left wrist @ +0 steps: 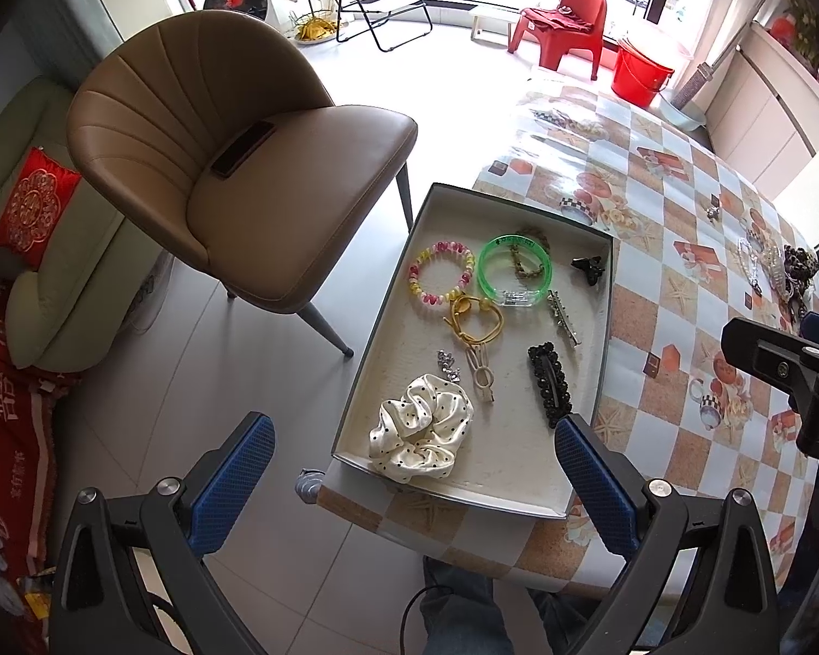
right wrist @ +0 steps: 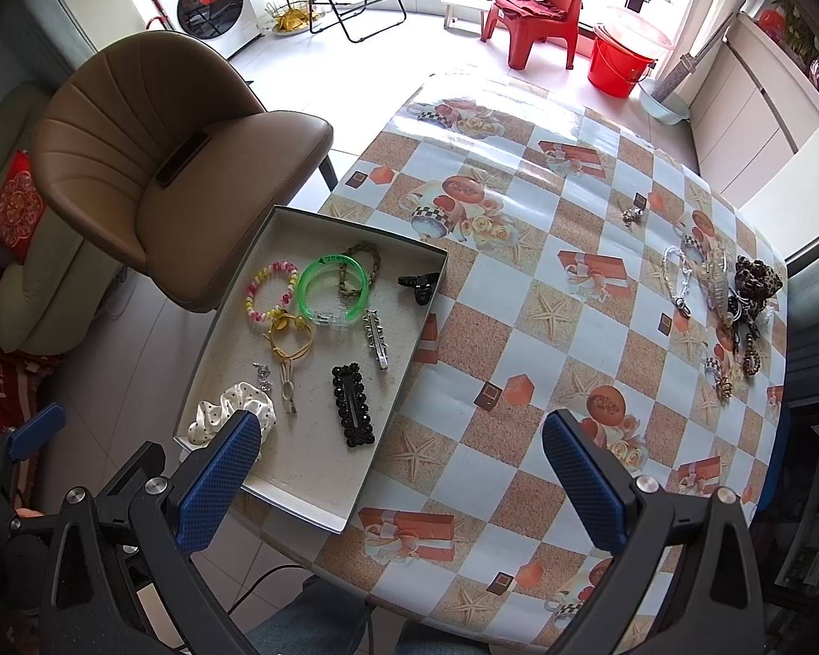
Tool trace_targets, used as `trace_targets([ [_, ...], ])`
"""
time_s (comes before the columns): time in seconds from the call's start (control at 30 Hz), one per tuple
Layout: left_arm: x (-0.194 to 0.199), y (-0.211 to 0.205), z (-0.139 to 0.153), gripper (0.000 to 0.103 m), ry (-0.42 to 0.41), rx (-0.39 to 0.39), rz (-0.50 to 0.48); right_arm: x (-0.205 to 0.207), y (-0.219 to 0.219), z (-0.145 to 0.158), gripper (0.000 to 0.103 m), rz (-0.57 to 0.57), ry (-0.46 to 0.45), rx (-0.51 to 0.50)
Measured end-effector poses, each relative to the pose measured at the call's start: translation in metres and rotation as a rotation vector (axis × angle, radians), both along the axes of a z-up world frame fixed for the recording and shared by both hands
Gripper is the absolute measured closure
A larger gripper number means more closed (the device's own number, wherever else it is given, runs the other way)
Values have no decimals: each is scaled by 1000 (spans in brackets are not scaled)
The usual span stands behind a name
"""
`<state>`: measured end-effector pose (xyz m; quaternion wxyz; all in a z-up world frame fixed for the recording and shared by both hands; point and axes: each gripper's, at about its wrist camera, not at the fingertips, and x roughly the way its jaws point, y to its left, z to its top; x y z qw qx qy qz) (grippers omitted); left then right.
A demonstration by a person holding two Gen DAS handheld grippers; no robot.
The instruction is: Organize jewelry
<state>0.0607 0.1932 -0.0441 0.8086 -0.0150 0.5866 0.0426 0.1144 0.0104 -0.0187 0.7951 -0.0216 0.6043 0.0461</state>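
From the left wrist view, the left hand-held gripper hangs spread wide with nothing between its blue-padded fingers, above the near end of a shallow grey cardboard box tray that sits on the corner of a desk covered in an orange, white and sand checked oilcloth. Inside the tray, nearest the gripper, lies a cream satin scrunchie with black dots; beside it towards the tray's middle are a long black beaded hair clip, a pale slim hair clip and a mustard-yellow elastic hair tie. At the tray's far end rest a pink and yellow beaded bracelet, a translucent green plastic bangle, a small black claw clip and a spiked silver barrette. A tan leather chair stands just beyond the tray. From the right wrist view, the right hand-held gripper is likewise wide open and empty, its left finger over the tray's near corner and the scrunchie. Well apart from the tray, at the far right edge of the desk, lies a heap of remaining jewelry and hair accessories.
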Motion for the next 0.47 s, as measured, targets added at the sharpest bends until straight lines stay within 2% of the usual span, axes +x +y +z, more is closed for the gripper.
trace_targets([
  [0.47,3,2,1,0,2,-8,4,0,3,0,0,0,0,-1],
])
